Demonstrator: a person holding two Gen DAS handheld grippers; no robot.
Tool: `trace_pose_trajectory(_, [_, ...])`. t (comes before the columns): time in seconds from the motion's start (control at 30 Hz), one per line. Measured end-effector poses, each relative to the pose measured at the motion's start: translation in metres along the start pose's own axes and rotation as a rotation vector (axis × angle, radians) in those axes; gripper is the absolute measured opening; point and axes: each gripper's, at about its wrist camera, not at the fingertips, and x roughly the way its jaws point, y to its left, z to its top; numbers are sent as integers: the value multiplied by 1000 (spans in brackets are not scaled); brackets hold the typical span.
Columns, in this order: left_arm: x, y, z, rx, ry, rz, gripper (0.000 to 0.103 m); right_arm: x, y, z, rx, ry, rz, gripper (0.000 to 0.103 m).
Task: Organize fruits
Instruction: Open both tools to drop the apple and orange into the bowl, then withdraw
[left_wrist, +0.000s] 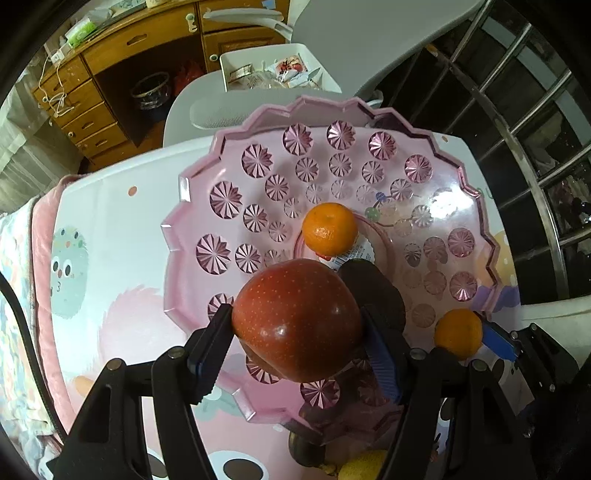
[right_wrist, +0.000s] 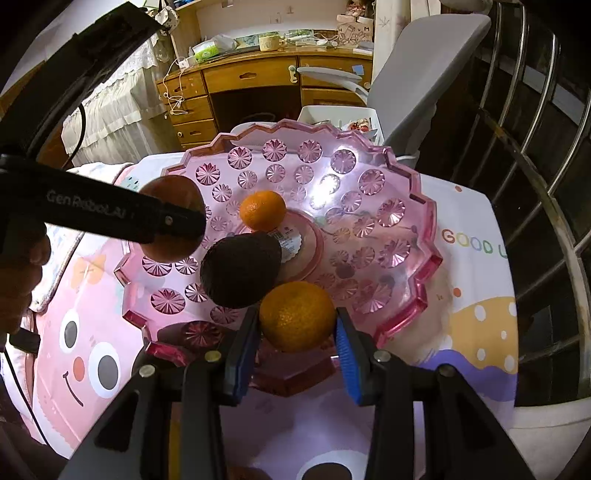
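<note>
My left gripper (left_wrist: 295, 317) is shut on a red apple (left_wrist: 295, 317), held over the near left part of a pink faceted fruit bowl (left_wrist: 171, 240). In the bowl lie a small orange (left_wrist: 330, 229) and a dark avocado (left_wrist: 380, 291). My right gripper (right_wrist: 297, 321) is shut on a second orange (right_wrist: 297, 315) above the bowl's near rim (right_wrist: 430, 221). The right wrist view shows the avocado (right_wrist: 240, 269) and the bowl's orange (right_wrist: 263, 210) side by side. In that view a left finger (right_wrist: 122, 214) partly hides the apple (right_wrist: 173, 218).
The bowl stands on a cartoon-printed cloth (right_wrist: 476, 325). A lemon (left_wrist: 362, 467) and a dark fruit (left_wrist: 306, 446) lie near the bottom edge. A white chair (left_wrist: 369, 44) holding a basket (left_wrist: 273, 70), a wooden desk (right_wrist: 258, 77) and a metal railing (right_wrist: 535, 155) surround the table.
</note>
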Motion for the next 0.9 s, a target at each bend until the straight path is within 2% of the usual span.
trace_pose_trajectory(0.07, [6,1,-1,-12,22,3,67,0,0,0,4,0,3,42])
trace_pose_trajectory(0.17, [10,1,-3,-24,20,9,68,-2,-3,3,28,3,-4,49])
trace_pose_trajectory(0.23, [4,2,-5,-43,-3,-12,77,-6,-4,5,36,-4,-3,52])
trace_pose_trajectory(0.27, [-1,2,-5,-47,-20,-14,84,-8,-4,6,35,-6,-4,53])
trace_pose_trajectory(0.3, [-5,2,-5,-47,-32,-14,86,-10,-4,6,33,-7,-6,55])
trace_pose_trajectory(0.63, [-53,15,-29,-84,-77,-27,85,-39,-1,2,82,-17,1,56])
trace_pose_trajectory(0.9, [-101,26,-83,-85,-110,-66,85,-72,16,-22,164,0,-7,56])
